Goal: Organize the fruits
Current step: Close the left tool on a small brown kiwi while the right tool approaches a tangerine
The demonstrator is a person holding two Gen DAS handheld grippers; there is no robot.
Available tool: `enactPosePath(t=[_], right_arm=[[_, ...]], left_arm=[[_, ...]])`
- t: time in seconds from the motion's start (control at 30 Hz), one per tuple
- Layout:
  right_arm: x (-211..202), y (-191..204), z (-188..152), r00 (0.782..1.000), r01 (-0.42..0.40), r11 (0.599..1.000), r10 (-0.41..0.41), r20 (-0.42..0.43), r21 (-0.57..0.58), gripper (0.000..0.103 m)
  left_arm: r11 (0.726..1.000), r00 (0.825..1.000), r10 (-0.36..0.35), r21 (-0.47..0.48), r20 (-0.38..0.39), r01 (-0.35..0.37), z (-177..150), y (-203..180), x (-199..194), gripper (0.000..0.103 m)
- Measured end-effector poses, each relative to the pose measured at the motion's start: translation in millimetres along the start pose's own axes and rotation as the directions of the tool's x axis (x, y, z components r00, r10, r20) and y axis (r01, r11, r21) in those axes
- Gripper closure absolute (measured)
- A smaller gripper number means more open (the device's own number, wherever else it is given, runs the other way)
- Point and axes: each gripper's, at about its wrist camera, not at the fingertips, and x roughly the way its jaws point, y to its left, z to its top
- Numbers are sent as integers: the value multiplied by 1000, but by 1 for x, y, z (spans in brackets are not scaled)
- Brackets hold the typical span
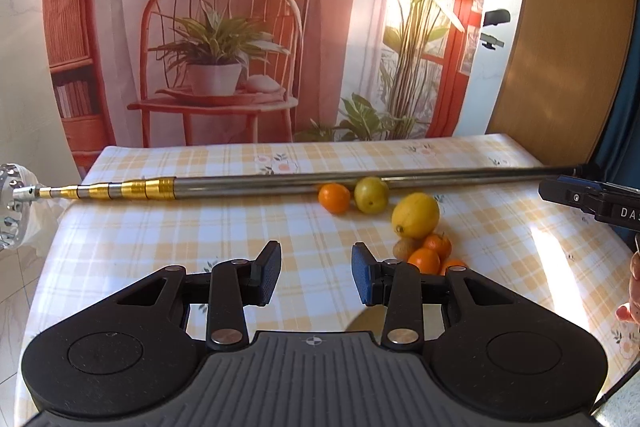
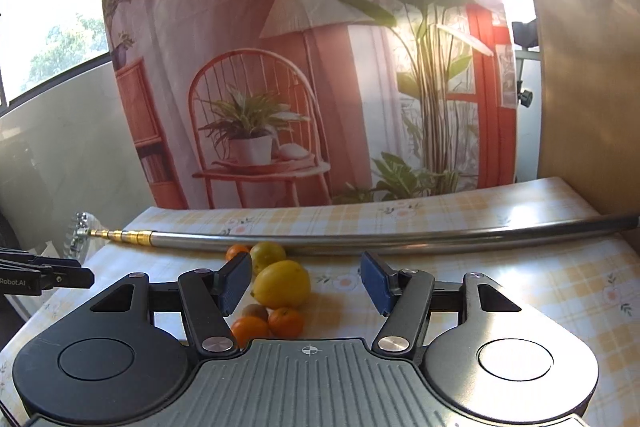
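Both grippers empty, jaws spread. Lemon (image 2: 282,284) sits mid-tablecloth (image 2: 520,287) among tangerines, just ahead of your right gripper (image 2: 306,281). Centre on it, descend straight, close gently; left gripper (image 1: 316,273) hangs back.

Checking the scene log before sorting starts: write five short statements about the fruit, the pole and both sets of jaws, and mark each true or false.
1. The lemon lies on the checked tablecloth. True.
2. The left gripper is shut on an orange. False: its jaws stand open and hold nothing.
3. A metal pole lies across the table behind the fruit. True.
4. The fruits sit in a bowl. False: they lie loose on the cloth; no bowl shows.
5. The right gripper has its jaws open, with the lemon seen between them. True.
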Motion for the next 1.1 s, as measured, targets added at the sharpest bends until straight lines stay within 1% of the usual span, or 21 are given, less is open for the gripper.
enactPosePath(t=[0.1, 0.2, 0.37, 0.47, 0.57, 0.67, 0.77, 0.87, 0.9, 1.0, 1.1], right_arm=[[-2, -9, 9, 999, 13, 1000, -14, 33, 4, 46], [3, -16, 11, 999, 18, 1000, -18, 36, 13, 46], [17, -16, -2, 999, 32, 999, -32, -4, 18, 46], [24, -15, -9, 999, 36, 999, -35, -31, 25, 46], [31, -14, -16, 997, 46, 998, -44, -64, 30, 46], [35, -17, -21, 995, 51, 997, -45, -90, 61, 46], [40, -24, -25, 992, 67, 993, -56, -108, 96, 46], [46, -30, -29, 989, 86, 990, -71, -129, 115, 46], [48, -33, -30, 988, 92, 988, -75, -135, 122, 46], [52, -39, -34, 986, 99, 986, -78, -145, 138, 46], [55, -44, -38, 984, 105, 984, -82, -156, 142, 46]], left_arm=[[1000, 1000, -3, -12, 26, 3, 13, 6, -6, 62], [1000, 1000, 3, -3, 28, -3, 20, 8, -5, 62], [999, 1000, -5, 46, -14, 6, 21, -1, 11, 62], [996, 998, -34, 81, -54, 38, 20, -9, 27, 62], [991, 991, -84, 98, -108, 94, 20, -20, 48, 62], [986, 977, -126, 87, -172, 143, 23, -30, 72, 62], [981, 957, -164, 58, -238, 182, 24, -37, 100, 63], [976, 933, -203, 16, -298, 218, 26, -42, 128, 63], [973, 921, -221, -8, -322, 231, 26, -42, 140, 63], [965, 893, -264, -100, -364, 244, 22, -38, 164, 64], [951, 873, -304, -180, -382, 252, 17, -33, 179, 64]])
